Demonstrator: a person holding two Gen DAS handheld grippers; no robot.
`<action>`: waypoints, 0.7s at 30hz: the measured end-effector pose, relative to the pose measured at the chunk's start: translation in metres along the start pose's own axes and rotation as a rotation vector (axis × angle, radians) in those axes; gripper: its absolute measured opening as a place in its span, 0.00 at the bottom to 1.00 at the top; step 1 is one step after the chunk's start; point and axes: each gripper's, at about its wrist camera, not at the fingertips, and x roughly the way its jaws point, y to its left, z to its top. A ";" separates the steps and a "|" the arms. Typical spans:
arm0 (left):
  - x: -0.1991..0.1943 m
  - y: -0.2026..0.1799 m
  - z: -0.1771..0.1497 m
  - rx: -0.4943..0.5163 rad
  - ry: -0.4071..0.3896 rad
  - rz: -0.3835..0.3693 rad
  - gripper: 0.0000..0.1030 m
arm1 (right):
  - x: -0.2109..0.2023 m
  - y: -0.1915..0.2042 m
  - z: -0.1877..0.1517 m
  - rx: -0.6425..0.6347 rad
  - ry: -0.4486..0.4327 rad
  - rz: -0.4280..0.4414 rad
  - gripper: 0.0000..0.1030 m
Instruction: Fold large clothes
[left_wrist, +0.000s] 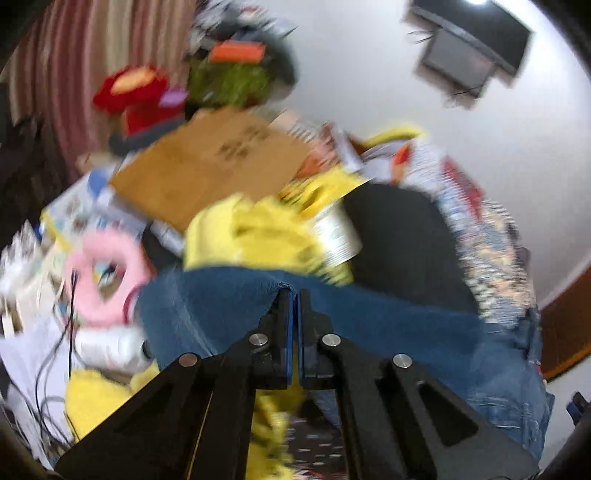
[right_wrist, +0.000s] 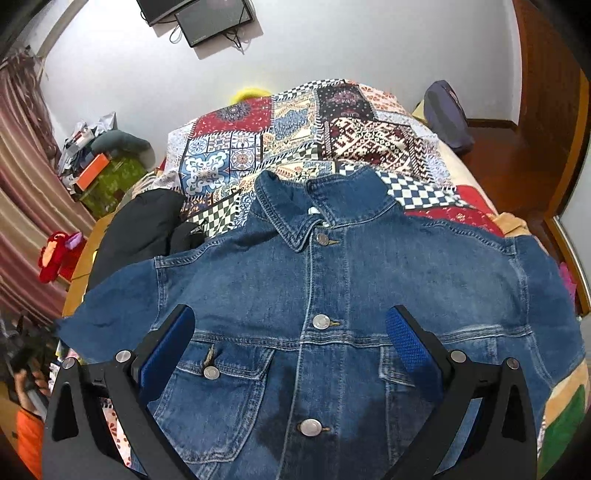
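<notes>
L gripper (left_wrist: 294, 295) pinches denim jacket (right_wrist: 332, 280) edge — R gripper (right_wrist: 291, 332) agape.

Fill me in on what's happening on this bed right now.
A person is folding a denim jacket that lies front up and buttoned on a patchwork bedspread, with a set of tongs in each hand. The left tongs are shut on a fold of the jacket's blue fabric. The right tongs hang open above the chest pockets, gripping nothing. No fold shows on the jacket's front yet.
</notes>
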 end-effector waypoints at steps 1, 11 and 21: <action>-0.012 -0.016 0.005 0.035 -0.030 -0.017 0.00 | -0.002 -0.001 0.001 -0.002 -0.003 0.000 1.00; -0.082 -0.198 0.013 0.319 -0.187 -0.277 0.00 | -0.024 -0.018 0.006 -0.032 -0.041 -0.004 1.00; -0.054 -0.374 -0.087 0.628 -0.037 -0.460 0.00 | -0.047 -0.053 0.007 -0.042 -0.085 -0.041 1.00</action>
